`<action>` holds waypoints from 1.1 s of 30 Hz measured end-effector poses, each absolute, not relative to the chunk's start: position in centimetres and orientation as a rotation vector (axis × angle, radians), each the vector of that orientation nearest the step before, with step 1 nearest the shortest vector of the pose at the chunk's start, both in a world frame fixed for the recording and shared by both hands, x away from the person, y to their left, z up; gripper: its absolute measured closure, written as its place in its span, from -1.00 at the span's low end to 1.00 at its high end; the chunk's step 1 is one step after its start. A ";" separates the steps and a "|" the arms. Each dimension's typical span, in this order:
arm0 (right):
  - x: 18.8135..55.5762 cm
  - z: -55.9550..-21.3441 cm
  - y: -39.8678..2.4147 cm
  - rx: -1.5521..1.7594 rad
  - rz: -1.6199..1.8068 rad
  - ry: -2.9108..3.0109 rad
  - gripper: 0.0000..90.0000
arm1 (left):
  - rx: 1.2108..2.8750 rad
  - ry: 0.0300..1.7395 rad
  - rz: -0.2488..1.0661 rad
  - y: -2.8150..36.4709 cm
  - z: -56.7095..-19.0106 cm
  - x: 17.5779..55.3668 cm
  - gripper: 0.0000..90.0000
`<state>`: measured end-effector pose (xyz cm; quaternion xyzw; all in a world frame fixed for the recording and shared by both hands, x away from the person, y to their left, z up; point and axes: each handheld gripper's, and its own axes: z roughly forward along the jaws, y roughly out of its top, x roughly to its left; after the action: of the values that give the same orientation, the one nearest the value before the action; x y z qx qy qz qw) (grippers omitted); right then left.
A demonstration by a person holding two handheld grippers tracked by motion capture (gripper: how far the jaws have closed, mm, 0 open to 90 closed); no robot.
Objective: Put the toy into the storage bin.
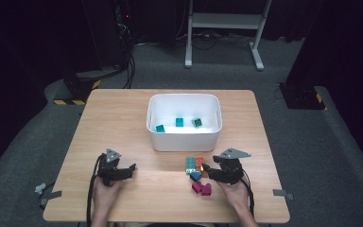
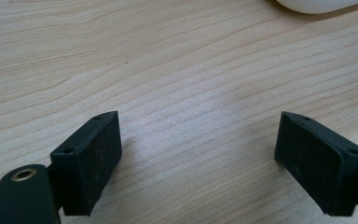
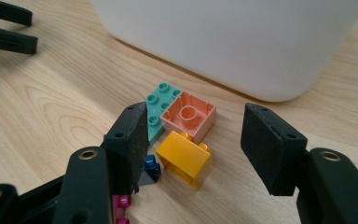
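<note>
Right hand-held gripper [image 3: 193,149] released over yellow brick [image 3: 184,158], white bin [image 3: 242,42] wall close ahead, left hand-held gripper [image 2: 198,158] released.

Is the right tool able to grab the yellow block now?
Probably yes. The right tool is open, its pads wide apart on either side of the yellow block. Nothing covers the block, though the orange block sits close behind it.

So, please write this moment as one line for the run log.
right gripper: open, around yellow brick, not gripping | left gripper: open, empty, over table | white bin: three teal bricks inside
</note>
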<state>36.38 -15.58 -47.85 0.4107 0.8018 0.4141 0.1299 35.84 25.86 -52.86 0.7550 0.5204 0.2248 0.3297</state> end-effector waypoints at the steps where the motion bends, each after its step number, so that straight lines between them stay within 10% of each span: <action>1: 36.5 -48.1 -15.5 1.195 1.199 2.332 -0.07 | 1.975 1.361 0.588 25.9 -52.9 35.8 -0.67; 33: 37.4 -51.1 -14.7 1.278 1.070 2.373 0.09 | 1.974 1.362 0.588 25.8 -52.9 35.8 -0.67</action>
<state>37.36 -14.70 -51.15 0.4376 0.8123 0.3662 0.1205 35.83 25.85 -52.86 0.7547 0.5208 0.2249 0.3296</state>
